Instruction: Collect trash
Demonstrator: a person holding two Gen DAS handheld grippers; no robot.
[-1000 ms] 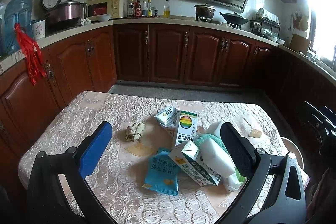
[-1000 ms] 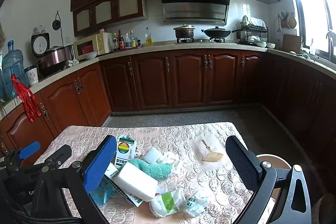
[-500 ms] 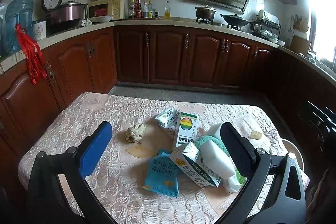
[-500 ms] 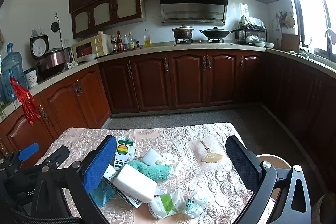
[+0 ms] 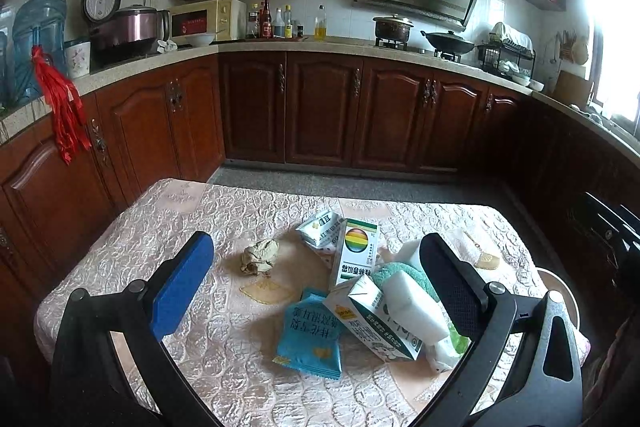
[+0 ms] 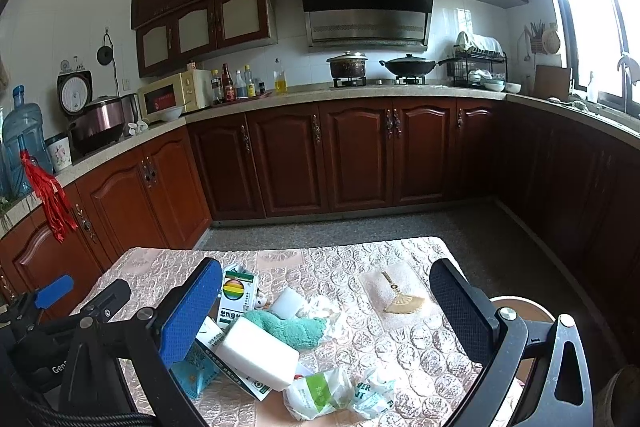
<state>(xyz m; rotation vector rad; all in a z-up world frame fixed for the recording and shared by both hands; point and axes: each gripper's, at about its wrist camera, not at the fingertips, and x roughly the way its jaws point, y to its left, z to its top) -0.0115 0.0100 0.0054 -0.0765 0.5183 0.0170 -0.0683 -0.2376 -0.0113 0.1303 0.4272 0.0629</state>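
Note:
Trash lies piled on a table (image 5: 168,227) with a pink quilted cloth. In the left wrist view I see a crumpled brown paper ball (image 5: 259,255), a blue snack bag (image 5: 312,333), a green-and-white carton (image 5: 370,319), a white box with a rainbow circle (image 5: 356,253), a white sponge block (image 5: 414,307) and a teal cloth (image 5: 400,271). The right wrist view shows the white block (image 6: 256,353), teal cloth (image 6: 286,327) and crumpled green-white wrappers (image 6: 336,393). My left gripper (image 5: 316,287) and right gripper (image 6: 326,311) are open, empty, above the near table edge.
Dark wood kitchen cabinets (image 5: 324,111) run around the room beyond the table. A round stool (image 6: 520,311) stands at the table's right. A fan-shaped print (image 6: 402,305) is on the cloth. The left gripper's body (image 6: 60,311) shows at the right view's left.
Both cameras have drifted slightly; the pile sits a little lower and nearer in view. Nothing on the table moved and both grippers stay open.

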